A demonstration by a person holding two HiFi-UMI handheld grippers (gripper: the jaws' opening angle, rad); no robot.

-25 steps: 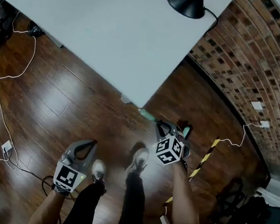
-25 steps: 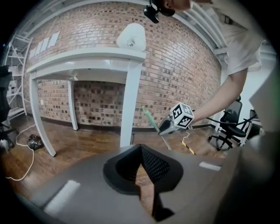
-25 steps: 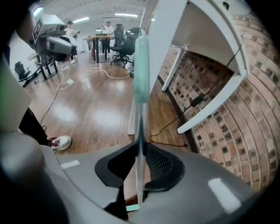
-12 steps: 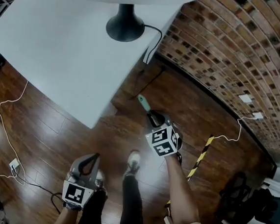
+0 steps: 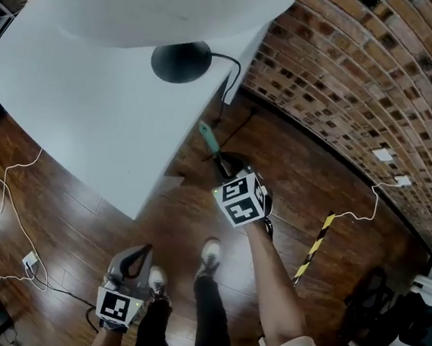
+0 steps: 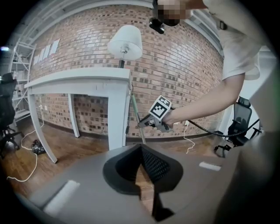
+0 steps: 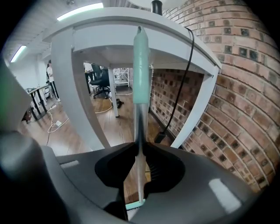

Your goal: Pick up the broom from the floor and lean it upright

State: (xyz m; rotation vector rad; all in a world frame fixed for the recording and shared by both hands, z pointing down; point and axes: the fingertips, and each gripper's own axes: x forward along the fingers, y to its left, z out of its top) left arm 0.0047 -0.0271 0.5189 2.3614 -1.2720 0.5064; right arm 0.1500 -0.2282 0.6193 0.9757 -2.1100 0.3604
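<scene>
Nearest, at the bottom of the head view, the left gripper hung low left of centre above a pair of light shoes. A square black-and-white marker was the only print on its cube. In its own view the left gripper had its two tips brought together with nothing between them, and brown floor showed behind the gap lower down.

Further up, near the middle of the head view, the right gripper carried a cube with two more square markers, patterns rather than letters. Its own view showed the right gripper clamped on the broom. The silver handle ran straight up between the pads and ended in a mint-green grip in front of the table edge. A mint piece showed below the jaws.

From the head view the broom slanted from that claw toward the corner of the white table. In the left gripper view the broom stood nearly upright beside the table leg. Whether it touched the table could not be told.

Beyond, a lamp with a black base and a black cord stood on the table. White cables trailed over the dark wood floor at the left. A black-and-yellow striped strip lay at the right, and the brick wall filled the upper right.
</scene>
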